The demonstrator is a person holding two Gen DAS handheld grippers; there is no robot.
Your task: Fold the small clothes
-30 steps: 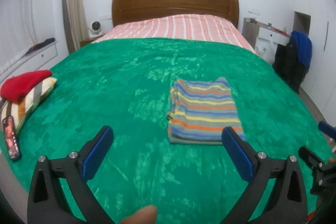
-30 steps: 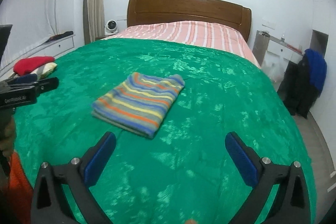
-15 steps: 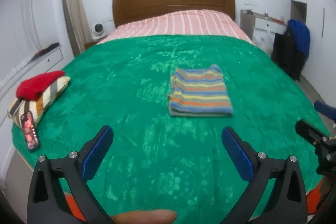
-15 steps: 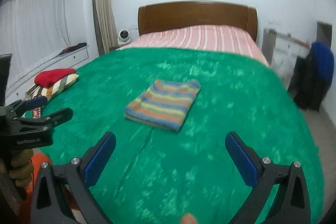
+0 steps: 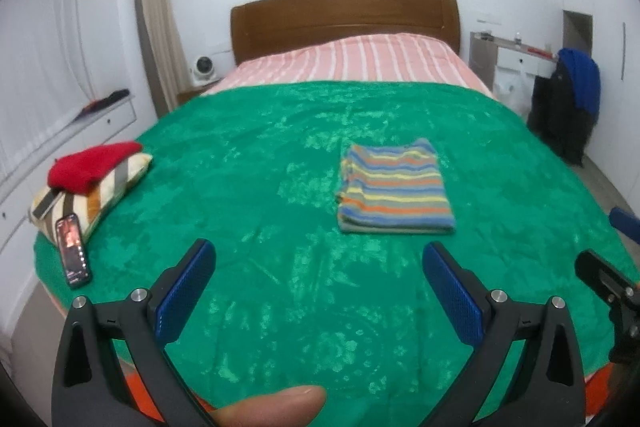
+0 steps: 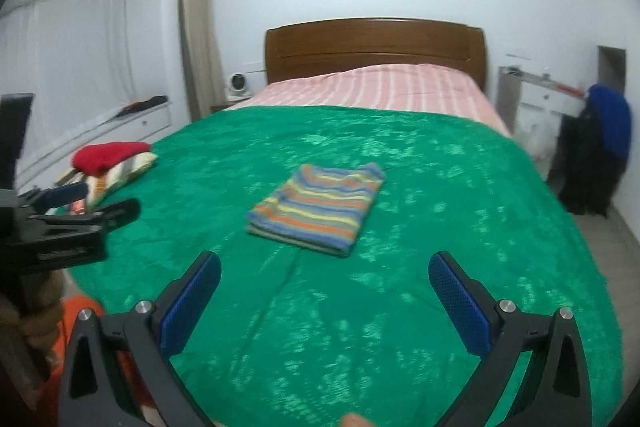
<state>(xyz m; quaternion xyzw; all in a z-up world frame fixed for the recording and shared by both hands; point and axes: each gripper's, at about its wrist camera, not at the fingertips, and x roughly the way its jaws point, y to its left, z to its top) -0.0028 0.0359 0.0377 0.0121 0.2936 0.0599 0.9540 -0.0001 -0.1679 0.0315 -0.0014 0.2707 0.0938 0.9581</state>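
Striped shirt (image 5: 394, 185) folded into a neat rectangle, blue/orange/yellow bands, flat mid green blanket (image 5: 256, 163). Left gripper (image 5: 318, 265) and right gripper (image 6: 324, 277) both spread wide, empty, near bed edge.

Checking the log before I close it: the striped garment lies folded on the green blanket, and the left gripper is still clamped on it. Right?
Not quite. The striped garment does lie folded on the green blanket, but the left gripper is open and clear of it, as the left wrist view shows.

A home bedroom: bed (image 5: 280, 155), wooden headboard (image 5: 344, 15), curtains (image 6: 198, 39).
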